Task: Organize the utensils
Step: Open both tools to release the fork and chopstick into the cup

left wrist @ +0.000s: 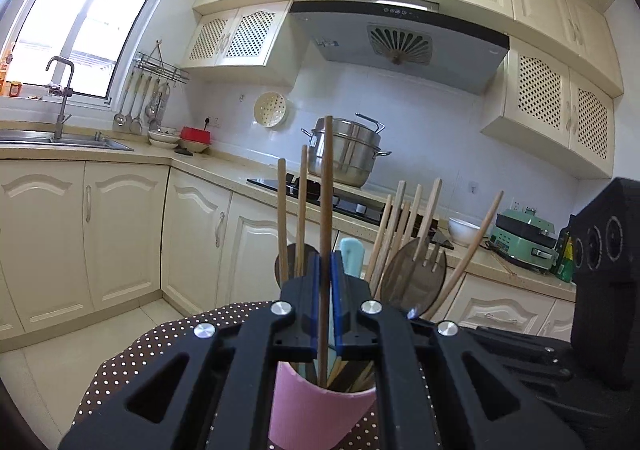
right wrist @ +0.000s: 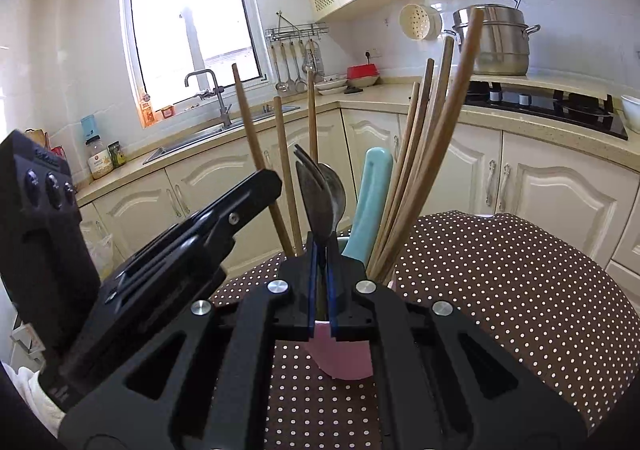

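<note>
A pink cup (left wrist: 320, 414) stands on a brown dotted tablecloth (right wrist: 520, 290) and holds several wooden chopsticks (right wrist: 432, 154) and a light blue handle (right wrist: 372, 202). My left gripper (left wrist: 326, 262) is shut on one upright chopstick (left wrist: 327, 190) whose lower end sits inside the cup. My right gripper (right wrist: 322, 246) is shut on a dark metal fork (right wrist: 310, 186) just above the cup (right wrist: 344, 354). A spoon (right wrist: 336, 186) stands right behind the fork, and I cannot tell whether it is gripped too. The left gripper's fingers (right wrist: 248, 190) reach in from the left in the right wrist view.
The round table sits in a kitchen with cream cabinets all around. A sink (right wrist: 224, 130) is under the window. A steel steamer pot (left wrist: 346, 154) stands on a black hob (right wrist: 552, 106). A green appliance (left wrist: 524, 242) and a white bowl (left wrist: 462, 230) are on the counter.
</note>
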Demonstrator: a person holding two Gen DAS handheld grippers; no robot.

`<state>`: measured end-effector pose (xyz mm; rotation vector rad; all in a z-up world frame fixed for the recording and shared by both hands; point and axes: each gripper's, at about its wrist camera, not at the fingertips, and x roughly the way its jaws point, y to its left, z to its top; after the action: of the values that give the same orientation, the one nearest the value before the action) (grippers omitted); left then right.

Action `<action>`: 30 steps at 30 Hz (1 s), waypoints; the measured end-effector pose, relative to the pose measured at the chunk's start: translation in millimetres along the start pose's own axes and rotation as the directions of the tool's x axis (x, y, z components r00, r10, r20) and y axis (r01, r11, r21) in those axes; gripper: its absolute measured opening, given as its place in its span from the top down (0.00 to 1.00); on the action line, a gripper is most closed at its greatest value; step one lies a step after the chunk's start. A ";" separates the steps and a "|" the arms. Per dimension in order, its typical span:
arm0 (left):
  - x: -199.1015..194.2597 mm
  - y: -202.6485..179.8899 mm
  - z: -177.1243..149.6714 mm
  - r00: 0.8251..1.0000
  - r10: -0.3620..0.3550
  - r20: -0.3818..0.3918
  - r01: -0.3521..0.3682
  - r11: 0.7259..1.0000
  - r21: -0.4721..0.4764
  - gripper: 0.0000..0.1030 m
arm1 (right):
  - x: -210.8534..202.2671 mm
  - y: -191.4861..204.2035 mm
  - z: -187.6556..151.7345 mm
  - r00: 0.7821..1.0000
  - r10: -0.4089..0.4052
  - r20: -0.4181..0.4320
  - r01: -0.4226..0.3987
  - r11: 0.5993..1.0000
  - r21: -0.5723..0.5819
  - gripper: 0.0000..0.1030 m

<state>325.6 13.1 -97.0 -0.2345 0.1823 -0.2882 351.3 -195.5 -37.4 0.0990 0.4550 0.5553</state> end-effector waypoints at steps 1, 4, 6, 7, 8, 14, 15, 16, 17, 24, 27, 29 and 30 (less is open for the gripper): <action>-1.3 -0.3 -1.7 1.000 -0.002 -0.013 0.003 1.000 0.006 0.95 | 0.5 -1.2 -0.3 1.000 0.001 -0.003 -0.001 1.000 0.007 0.95; -5.9 1.2 -5.8 0.999 -0.004 -0.036 0.004 1.000 0.008 0.95 | 1.9 -2.7 -1.1 1.000 0.006 -0.012 -0.006 1.000 0.025 0.95; -7.8 2.1 -7.6 0.999 0.001 -0.048 -0.001 1.000 0.009 0.95 | 4.2 -2.6 -2.7 1.000 0.004 -0.023 -0.003 1.000 0.029 0.95; -9.0 1.5 -7.8 0.999 -0.003 -0.048 0.003 1.000 0.011 0.95 | 6.1 -3.6 -3.6 0.999 0.009 -0.032 -0.008 0.999 0.039 0.95; -10.9 0.8 -8.4 0.999 -0.007 -0.049 0.008 1.000 0.019 0.95 | 7.6 -4.5 -4.7 0.999 0.007 -0.038 -0.005 0.999 0.046 0.95; -18.0 -11.3 -8.9 0.998 0.002 -0.061 0.003 0.997 0.082 0.95 | 13.5 -8.2 -8.2 0.998 -0.002 -0.064 0.007 0.997 0.077 0.95; -18.5 -12.4 -8.3 0.998 0.001 -0.065 0.004 0.997 0.081 0.95 | 14.2 -9.7 -8.7 0.998 -0.001 -0.071 0.008 0.996 0.087 0.95; -19.0 -12.8 -7.7 0.997 0.002 -0.071 0.004 0.997 0.078 0.95 | 14.7 -11.0 -8.9 0.997 0.000 -0.074 0.007 0.996 0.094 0.95; -19.5 -12.7 -7.1 0.997 0.005 -0.078 0.001 0.997 0.076 0.95 | 14.7 -11.7 -9.1 0.997 0.002 -0.079 0.006 0.995 0.100 0.95; -29.1 -16.6 -3.0 0.994 0.025 -0.105 -0.017 0.997 0.074 0.78 | 5.3 -15.4 -8.8 0.996 -0.003 -0.084 0.016 0.989 0.149 0.94; -41.5 -18.5 1.8 0.996 0.057 -0.069 -0.051 0.995 0.086 0.53 | -2.6 -15.6 -7.3 0.997 -0.015 -0.073 0.027 0.986 0.166 0.94; -49.0 -18.6 5.5 0.997 0.058 -0.059 -0.053 0.995 0.083 0.48 | -10.1 -15.5 -5.4 0.998 -0.035 -0.057 0.044 0.985 0.169 0.92; -51.8 -19.2 7.3 0.996 0.063 -0.056 -0.058 0.995 0.084 0.47 | -13.6 -15.0 -5.1 0.998 -0.040 -0.050 0.048 0.984 0.170 0.86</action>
<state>273.3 12.2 -77.8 -0.1384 0.2343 -0.2419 346.1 -215.6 -39.8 0.2404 0.5485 0.4755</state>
